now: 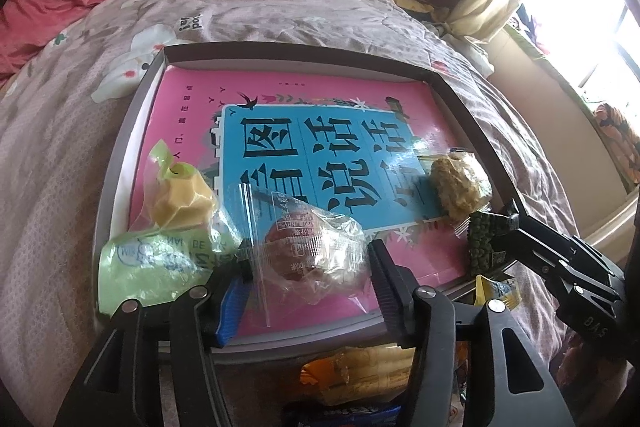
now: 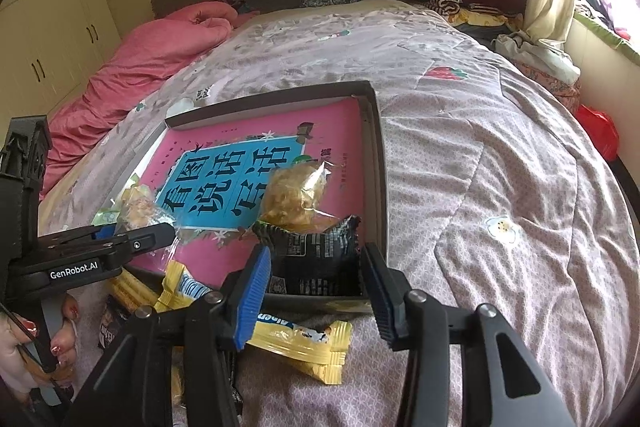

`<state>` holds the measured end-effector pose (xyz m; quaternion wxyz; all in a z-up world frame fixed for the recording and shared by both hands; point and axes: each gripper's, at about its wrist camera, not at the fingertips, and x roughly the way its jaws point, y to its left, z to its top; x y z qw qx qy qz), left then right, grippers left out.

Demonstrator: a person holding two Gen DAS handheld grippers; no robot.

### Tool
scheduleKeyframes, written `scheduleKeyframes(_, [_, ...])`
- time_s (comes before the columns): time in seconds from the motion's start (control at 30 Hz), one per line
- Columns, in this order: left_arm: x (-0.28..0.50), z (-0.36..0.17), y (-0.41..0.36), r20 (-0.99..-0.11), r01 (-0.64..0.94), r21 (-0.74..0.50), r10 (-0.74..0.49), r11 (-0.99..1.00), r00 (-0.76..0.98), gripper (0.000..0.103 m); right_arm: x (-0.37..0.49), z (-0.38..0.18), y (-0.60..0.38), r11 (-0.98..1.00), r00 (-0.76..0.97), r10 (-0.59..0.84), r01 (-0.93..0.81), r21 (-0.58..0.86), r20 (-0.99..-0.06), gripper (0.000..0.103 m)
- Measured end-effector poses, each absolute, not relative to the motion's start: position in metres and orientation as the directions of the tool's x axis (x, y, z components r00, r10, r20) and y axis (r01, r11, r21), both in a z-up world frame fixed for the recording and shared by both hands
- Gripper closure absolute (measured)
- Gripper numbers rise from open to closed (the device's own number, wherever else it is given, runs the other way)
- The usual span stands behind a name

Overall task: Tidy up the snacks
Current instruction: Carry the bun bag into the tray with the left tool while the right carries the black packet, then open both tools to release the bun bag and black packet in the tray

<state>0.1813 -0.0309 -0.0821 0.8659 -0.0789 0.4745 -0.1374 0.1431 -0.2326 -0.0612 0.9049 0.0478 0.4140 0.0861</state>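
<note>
My shallow grey cardboard tray (image 1: 120,163) on the bed's near edge holds crinkly snack packets over a glossy pink book (image 1: 192,131). My left claw (image 1: 308,267) spreads around a clear-wrapped red-brown sweet (image 1: 316,247); my right claw (image 2: 316,267) spreads around a black foil packet (image 2: 316,255).

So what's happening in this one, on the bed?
A person is sorting wrapped snacks into a shallow box lined with a pink book. The left gripper has open jaws around a clear-wrapped round snack. The right gripper has open jaws around a black packet at the box's near corner. Yellow packets wait outside.
</note>
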Motion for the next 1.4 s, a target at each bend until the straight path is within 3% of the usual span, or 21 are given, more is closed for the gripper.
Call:
scheduleKeyframes(0.93, [0.172,-0.059,-0.014,-0.773,0.140,-0.268,-0.300,0.953,0.559,0.032,0.133,-0.055,-0.239,0.974,0.651,0.220,-0.104,0.201,-0.727,0.053])
scheduleKeyframes(1.4, [0.154,-0.021,0.005,-0.724,0.127,-0.267,-0.286,0.955,0.627,0.025,0.125,-0.041,-0.244,0.969,0.683,0.237,-0.114,0.219,-0.691,0.045])
